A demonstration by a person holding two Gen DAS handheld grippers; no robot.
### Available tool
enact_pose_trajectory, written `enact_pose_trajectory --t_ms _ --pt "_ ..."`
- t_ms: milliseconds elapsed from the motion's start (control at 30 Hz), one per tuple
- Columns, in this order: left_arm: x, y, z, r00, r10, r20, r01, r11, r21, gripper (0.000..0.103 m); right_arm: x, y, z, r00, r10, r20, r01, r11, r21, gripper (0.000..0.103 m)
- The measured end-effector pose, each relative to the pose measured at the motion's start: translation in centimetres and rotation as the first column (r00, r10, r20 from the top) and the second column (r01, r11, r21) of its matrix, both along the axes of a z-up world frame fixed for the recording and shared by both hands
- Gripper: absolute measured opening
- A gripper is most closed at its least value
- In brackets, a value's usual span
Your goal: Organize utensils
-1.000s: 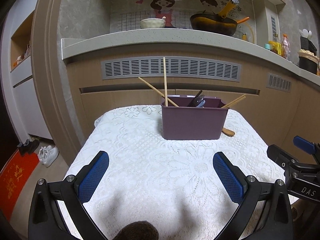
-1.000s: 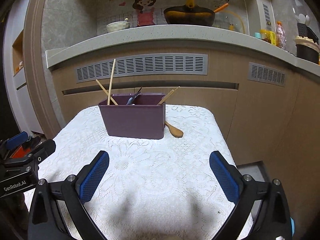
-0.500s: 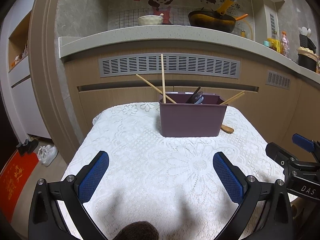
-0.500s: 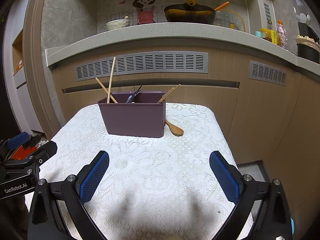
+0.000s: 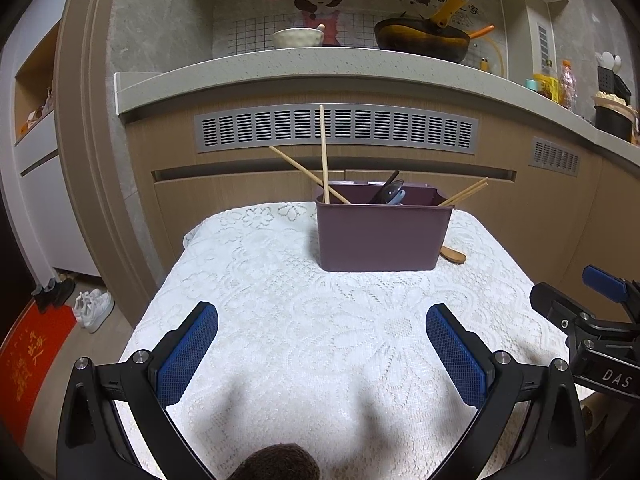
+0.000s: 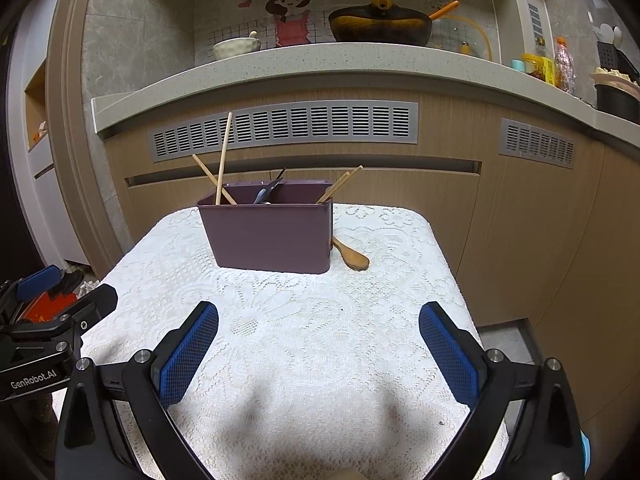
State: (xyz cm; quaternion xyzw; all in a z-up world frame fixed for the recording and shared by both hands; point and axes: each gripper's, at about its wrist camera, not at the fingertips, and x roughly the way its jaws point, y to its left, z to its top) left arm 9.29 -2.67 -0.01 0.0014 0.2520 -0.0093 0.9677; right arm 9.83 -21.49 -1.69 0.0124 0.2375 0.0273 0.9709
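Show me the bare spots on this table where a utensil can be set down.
The widest bare lace lies between the purple bin and the open right tongs. More lies left of the bin toward the table's left edge. The bin's right side is crowded: the wooden spoon lies against it. The left tongs are open too.

Purple bin (image 6: pixel 272 236) holds chopsticks (image 6: pixel 222 160); wooden spoon (image 6: pixel 351 255) beside, possibly touching.

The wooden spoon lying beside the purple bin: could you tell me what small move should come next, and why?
Probably ease the right gripper forward toward the wooden spoon. It lies on the lace tablecloth at the purple bin's right end, outside it, while chopsticks already stand inside. Both grippers are open and empty, and the right one is nearer.
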Motion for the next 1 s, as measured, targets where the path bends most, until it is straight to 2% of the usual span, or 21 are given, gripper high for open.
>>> enact_pose_trajectory --t_ms 1000 --pt "-0.04 0.08 -0.18 1.0 -0.009 -0.012 0.009 1.0 -0.007 0.103 0.05 -0.09 -0.29 1.0 0.016 -0.009 -0.016 1.0 -0.011 0.101"
